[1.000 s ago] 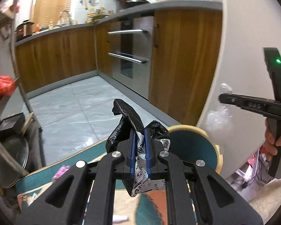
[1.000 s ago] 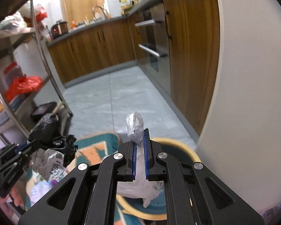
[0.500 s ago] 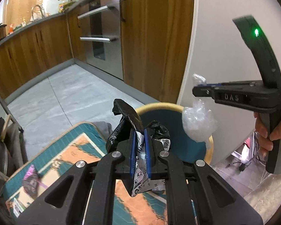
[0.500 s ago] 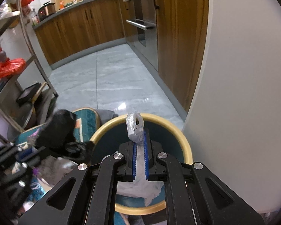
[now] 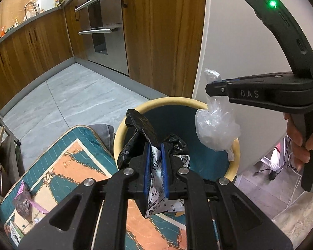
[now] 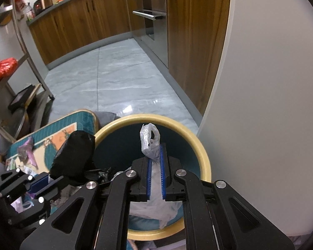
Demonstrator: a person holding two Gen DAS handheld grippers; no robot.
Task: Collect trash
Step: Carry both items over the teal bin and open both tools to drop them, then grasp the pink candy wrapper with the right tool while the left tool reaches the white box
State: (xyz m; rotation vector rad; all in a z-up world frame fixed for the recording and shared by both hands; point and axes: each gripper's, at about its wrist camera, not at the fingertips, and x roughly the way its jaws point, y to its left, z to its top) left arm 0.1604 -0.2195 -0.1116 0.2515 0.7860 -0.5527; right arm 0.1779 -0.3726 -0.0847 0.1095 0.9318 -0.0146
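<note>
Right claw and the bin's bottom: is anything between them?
Only its own load: the right claw pinches a clear plastic bag that hangs into the yellow-rimmed bin. The right wrist view shows no other obstruction.

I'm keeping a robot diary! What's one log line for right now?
left gripper: shut on black bag with paper | right gripper: shut on clear plastic bag | both over yellow-rimmed bin | nothing dropped yet

The bin [image 6: 204, 166] floor is hidden beneath the fingers by the clear bag [image 6: 154, 206]. Label text on the black wrapper [image 5: 156, 200] between the left fingers is too small to read. The mat [image 5: 58, 173] is cut off left of the fingers.
</note>
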